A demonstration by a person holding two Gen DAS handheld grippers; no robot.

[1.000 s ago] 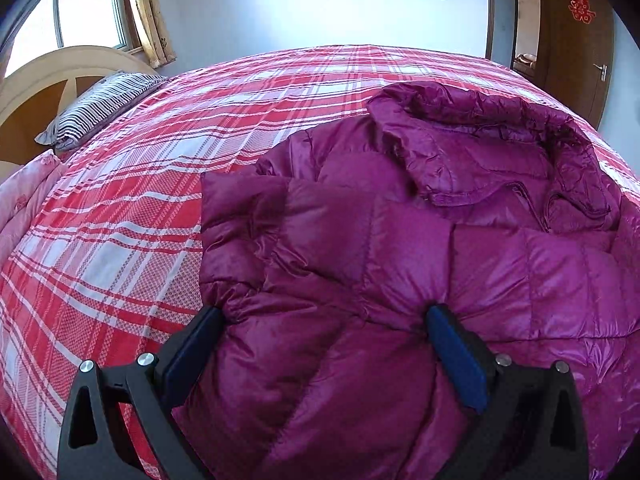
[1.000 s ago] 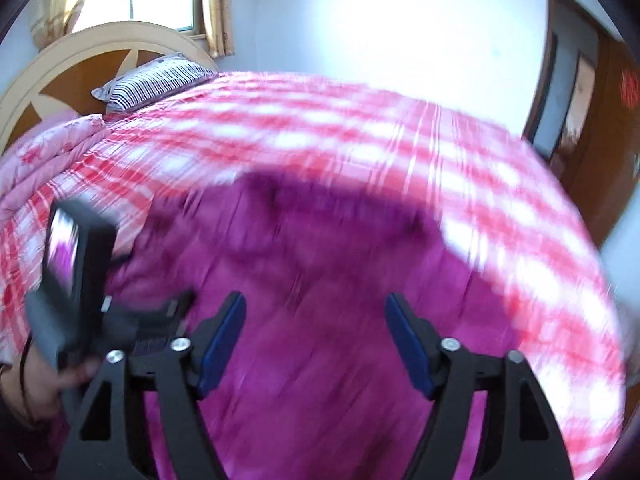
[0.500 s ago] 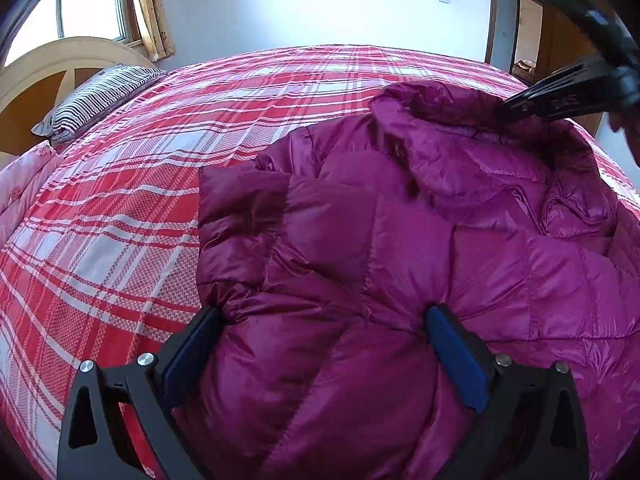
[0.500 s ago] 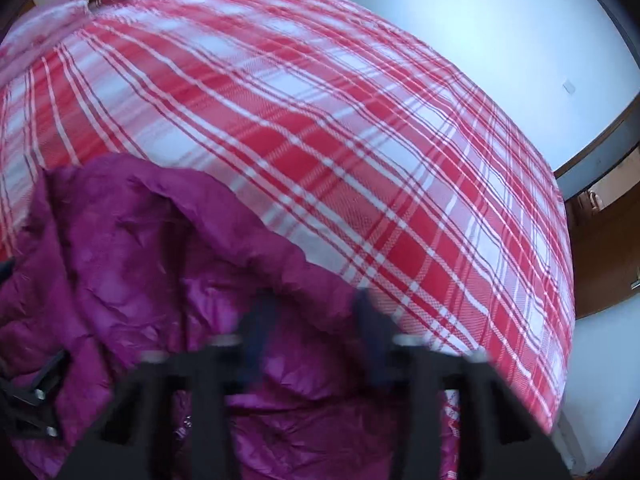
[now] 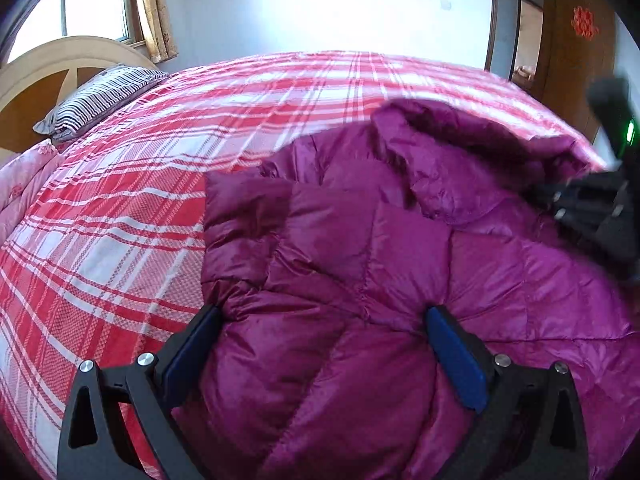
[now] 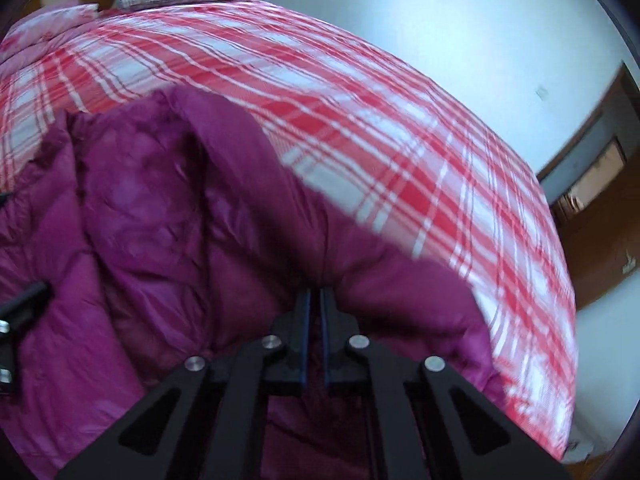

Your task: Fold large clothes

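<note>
A magenta puffer jacket [image 5: 360, 248] lies spread on the red plaid bed cover [image 5: 120, 220], hood toward the far right. My left gripper [image 5: 324, 320] stands wide over the near edge, its blue pads [image 5: 456, 364] pressed into a thick bunch of the jacket that bulges between them. In the right wrist view my right gripper [image 6: 315, 296] is shut on a thin fold at the edge of the jacket [image 6: 152, 208], near the hood. From the left wrist view the right gripper [image 5: 592, 208] shows as a dark blurred shape at the jacket's right side.
A striped pillow [image 5: 100, 96] and a curved wooden headboard [image 5: 40, 64] are at the bed's far left. A pink quilt [image 5: 20, 184] lies by the left edge. A brown door [image 5: 576, 60] is at the far right. Bare plaid cover [image 6: 360, 100] stretches beyond the jacket.
My right gripper dropped toward the jacket's hood side and its jaws went from wide apart to shut on the fabric. The left gripper kept its hold and hardly moved.
</note>
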